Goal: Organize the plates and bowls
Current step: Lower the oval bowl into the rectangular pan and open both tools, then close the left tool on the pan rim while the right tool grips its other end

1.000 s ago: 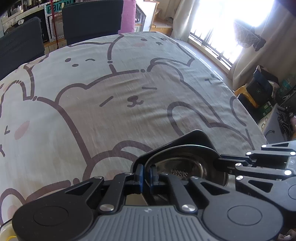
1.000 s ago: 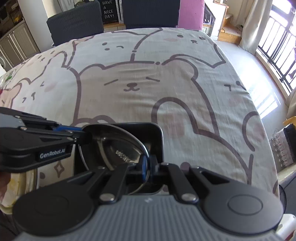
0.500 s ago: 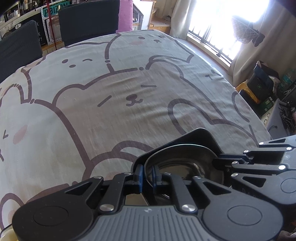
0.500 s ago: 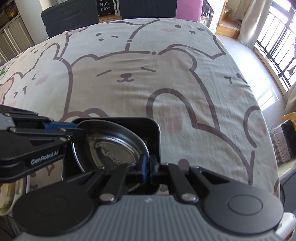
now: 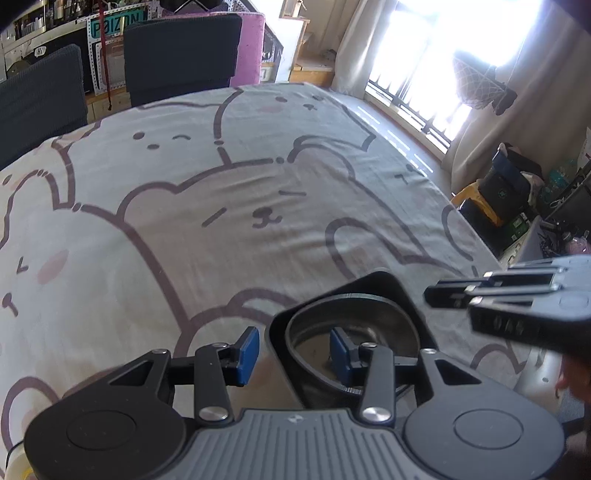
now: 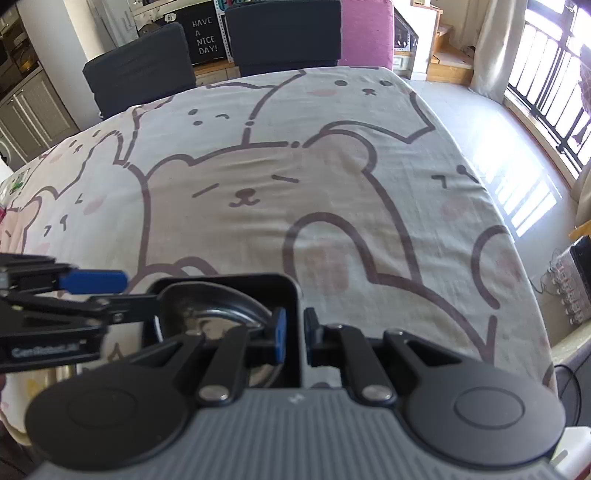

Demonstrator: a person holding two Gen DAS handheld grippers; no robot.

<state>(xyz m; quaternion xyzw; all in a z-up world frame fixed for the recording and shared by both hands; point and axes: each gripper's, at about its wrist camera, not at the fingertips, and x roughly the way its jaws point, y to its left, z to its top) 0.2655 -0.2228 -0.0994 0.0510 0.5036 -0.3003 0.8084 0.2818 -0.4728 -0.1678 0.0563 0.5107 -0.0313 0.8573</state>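
Observation:
A round steel bowl [image 5: 354,325] sits inside a black square tray [image 5: 380,282] on the bear-print tablecloth near the table's front edge. My left gripper [image 5: 293,350] is open, its jaws straddling the tray's left wall, one pad [image 5: 340,350] inside the bowl. My right gripper [image 6: 293,334] is open, its jaws either side of the tray's right wall [image 6: 291,295], left pad [image 6: 279,332] over the bowl [image 6: 207,306]. Each gripper shows in the other's view.
The bear-print tablecloth [image 6: 295,184] covers the whole table. Dark chairs [image 6: 280,33] stand at the far edge. The table's right edge [image 6: 517,229] drops to the floor by the window. Clutter and bags [image 5: 502,192] lie at the right.
Both grippers were shut on the rims of the bowl and tray; now both have opened and let go. The bowl and tray rest lower on the cloth.

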